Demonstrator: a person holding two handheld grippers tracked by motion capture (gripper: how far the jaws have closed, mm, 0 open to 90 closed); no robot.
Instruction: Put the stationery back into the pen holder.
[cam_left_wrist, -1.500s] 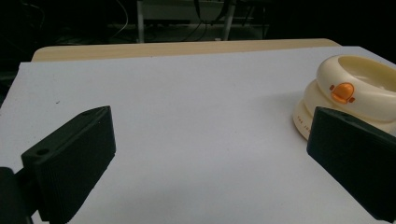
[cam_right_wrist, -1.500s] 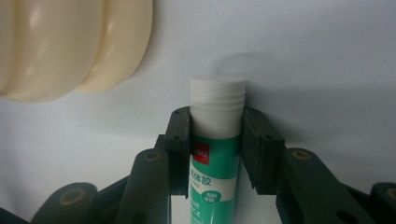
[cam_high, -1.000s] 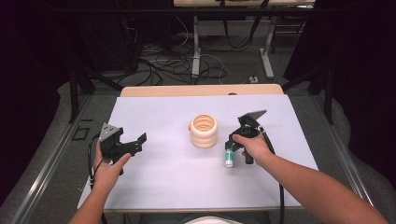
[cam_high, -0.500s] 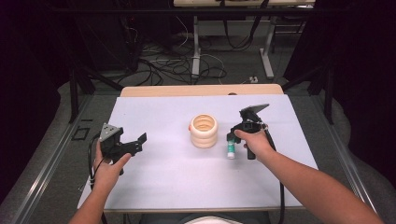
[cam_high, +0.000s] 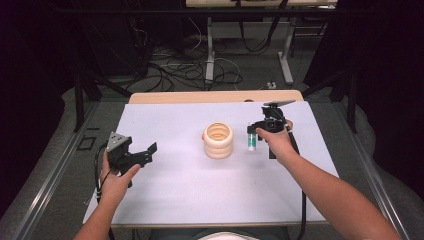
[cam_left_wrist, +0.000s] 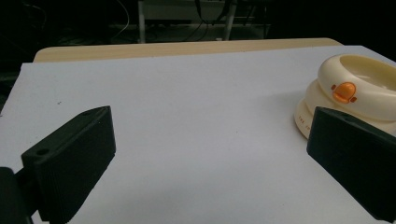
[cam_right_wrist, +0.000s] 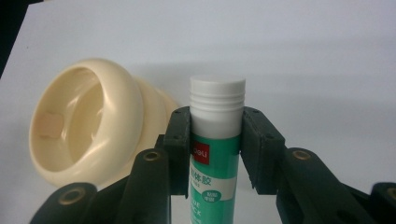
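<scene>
White sheeting covers the worktop. Right tool clamps a green glue stick, white cap forward, long axis along the jaws. Cream ringed holder sits at nine o'clock, just beside it, mouth up. Left tool gapes wide, idle, well apart.

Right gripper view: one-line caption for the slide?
Right gripper shut on a green glue stick with white cap, beside a cream ringed plastic container on the white table.
</scene>
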